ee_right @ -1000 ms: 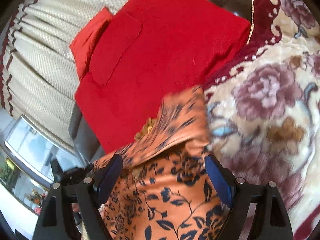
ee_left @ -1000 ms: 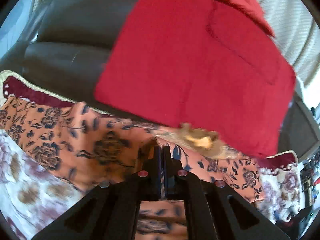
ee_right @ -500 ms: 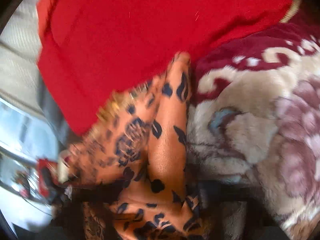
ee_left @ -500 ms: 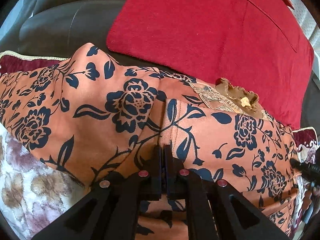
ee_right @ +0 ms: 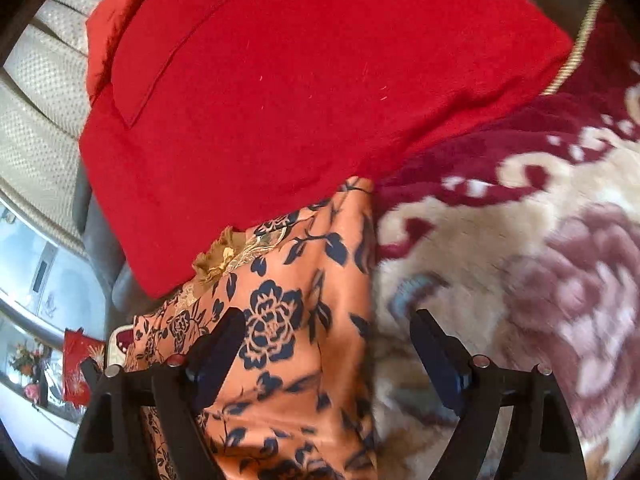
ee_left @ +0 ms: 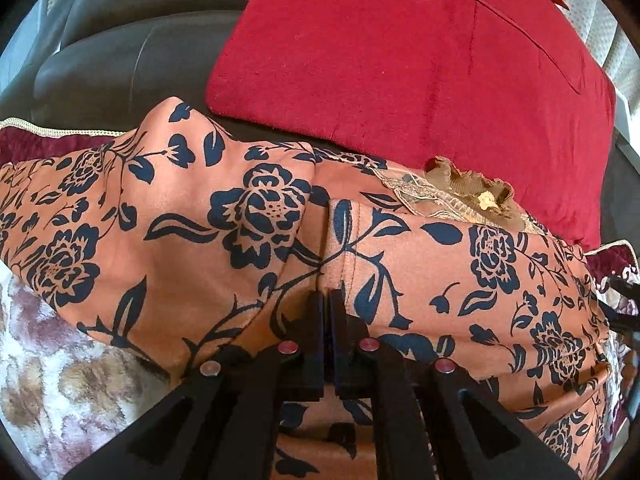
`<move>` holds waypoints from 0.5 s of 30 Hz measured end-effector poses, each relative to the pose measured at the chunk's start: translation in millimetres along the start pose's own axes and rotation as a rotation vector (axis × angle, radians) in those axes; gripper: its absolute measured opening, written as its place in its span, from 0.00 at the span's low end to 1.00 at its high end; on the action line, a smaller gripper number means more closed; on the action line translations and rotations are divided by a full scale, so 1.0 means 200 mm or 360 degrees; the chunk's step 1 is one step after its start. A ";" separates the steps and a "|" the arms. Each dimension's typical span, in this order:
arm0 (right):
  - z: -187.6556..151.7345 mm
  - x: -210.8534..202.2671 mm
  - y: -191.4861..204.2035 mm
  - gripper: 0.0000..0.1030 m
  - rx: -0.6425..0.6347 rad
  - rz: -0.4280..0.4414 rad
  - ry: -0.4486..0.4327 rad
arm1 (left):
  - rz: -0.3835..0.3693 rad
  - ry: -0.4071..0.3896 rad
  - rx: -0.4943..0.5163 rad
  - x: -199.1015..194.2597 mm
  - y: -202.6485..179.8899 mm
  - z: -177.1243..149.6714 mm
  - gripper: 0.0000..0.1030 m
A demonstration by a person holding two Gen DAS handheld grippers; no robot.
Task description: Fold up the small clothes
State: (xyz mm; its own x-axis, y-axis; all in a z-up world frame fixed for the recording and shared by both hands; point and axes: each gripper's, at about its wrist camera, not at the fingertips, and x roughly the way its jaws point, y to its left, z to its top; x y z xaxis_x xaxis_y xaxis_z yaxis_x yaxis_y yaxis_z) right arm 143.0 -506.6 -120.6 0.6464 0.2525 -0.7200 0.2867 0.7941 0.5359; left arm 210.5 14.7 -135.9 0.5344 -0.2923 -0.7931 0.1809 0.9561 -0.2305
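Note:
An orange garment with dark blue flowers [ee_left: 224, 240] lies folded on a floral blanket [ee_left: 60, 392]. It has a gold embroidered neckline with a brown ruffle [ee_left: 472, 196]. My left gripper [ee_left: 329, 300] is shut on a fold of this garment at its middle. In the right wrist view the same garment [ee_right: 296, 344] lies in a long folded strip. My right gripper [ee_right: 328, 328] is open above its right edge and holds nothing. Its left finger lies over the cloth and its right finger over the blanket [ee_right: 520, 280].
A red cushion [ee_left: 400, 60] lies just behind the garment on a dark leather sofa [ee_left: 112, 52]; it also shows in the right wrist view [ee_right: 300, 80]. A cream curtain [ee_right: 36, 112] hangs at the left. A window ledge with flowers [ee_right: 28, 360] is at lower left.
The left gripper carried the fold forward and the garment now fills its view. The right gripper swung over the garment, blurred half a second ago, and now stands open over its right edge.

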 end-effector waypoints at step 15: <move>-0.11 -0.10 0.25 0.26 -0.0220 -0.0209 -0.0211 | 0.0019 -0.0043 0.0034 -0.02 -0.01 -0.04 0.05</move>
State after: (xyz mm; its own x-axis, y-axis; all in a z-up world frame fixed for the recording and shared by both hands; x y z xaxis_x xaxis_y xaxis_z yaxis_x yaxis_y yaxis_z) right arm 128.3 -458.6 -89.0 0.6998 0.0747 -0.7104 0.2805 0.8859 0.3695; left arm 201.7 14.0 -137.5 0.5586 -0.2817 -0.7802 0.1918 0.9589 -0.2089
